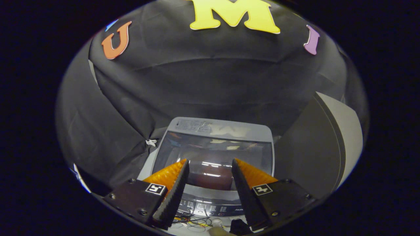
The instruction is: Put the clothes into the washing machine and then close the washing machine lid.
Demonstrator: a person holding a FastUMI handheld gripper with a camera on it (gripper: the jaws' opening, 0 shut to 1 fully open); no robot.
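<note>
Washing machine (213, 154) sits lower centre of frame, grey top-loader, just ahead of and beyond the fingers. Lid (213, 150) is down flat over the tub: dark glass panel in a grey frame, reflecting light streaks and coloured patches. Something dark reddish shows through or on the glass near its front edge; can't tell whether it's clothing or reflection. Control panel (210, 207) runs along the machine's front edge at bottom centre, buttons visible between the fingers. Loose wires (193, 223) lie just below the panel, bottom centre.

Gripper (210, 164) is spread wide, nothing between the fingers, tips over the lid's front part, not visibly touching. Orange-and-black fingers (170, 177) rise from bottom left and bottom right.

Grey-edged dark panel (328, 147) stands at right of the machine. Black cloth wall (197, 82) fills the upper frame.
</note>
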